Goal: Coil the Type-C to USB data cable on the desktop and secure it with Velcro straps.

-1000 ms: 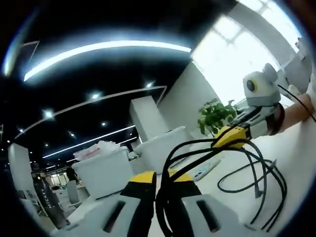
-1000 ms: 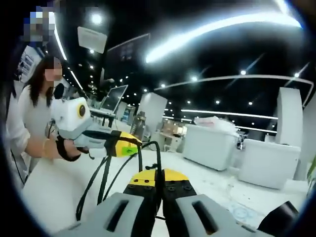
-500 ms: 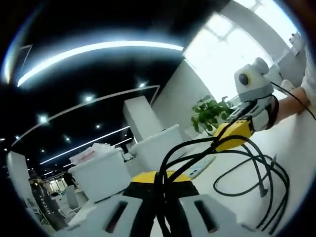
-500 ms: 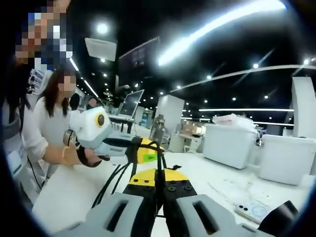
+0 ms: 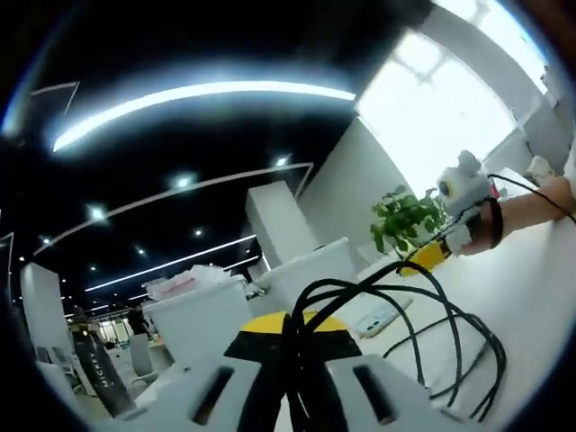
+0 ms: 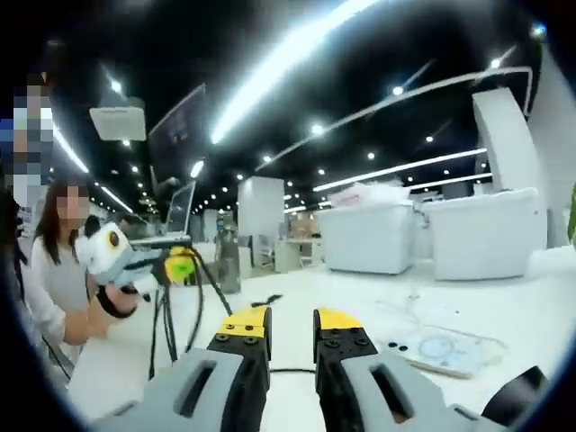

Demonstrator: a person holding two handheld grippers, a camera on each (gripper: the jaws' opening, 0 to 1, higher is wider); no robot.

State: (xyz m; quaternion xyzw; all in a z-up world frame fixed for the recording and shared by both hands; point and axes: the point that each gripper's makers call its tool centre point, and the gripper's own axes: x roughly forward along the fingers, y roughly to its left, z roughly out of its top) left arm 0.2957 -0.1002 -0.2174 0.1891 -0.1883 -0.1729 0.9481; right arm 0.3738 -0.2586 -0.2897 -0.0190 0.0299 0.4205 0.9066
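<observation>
One black cable (image 5: pixel 423 306), two grippers (image 5: pixel 292 346) (image 6: pixel 281 328), two white bins (image 6: pixel 369 238) (image 6: pixel 481 234), one potted plant (image 5: pixel 405 220).

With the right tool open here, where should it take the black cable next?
Probably the top of the loops, just beyond the left tool that clamps the cable. Come from the side, jaws across the strands: there they run bunched; lower down they fan apart.
</observation>
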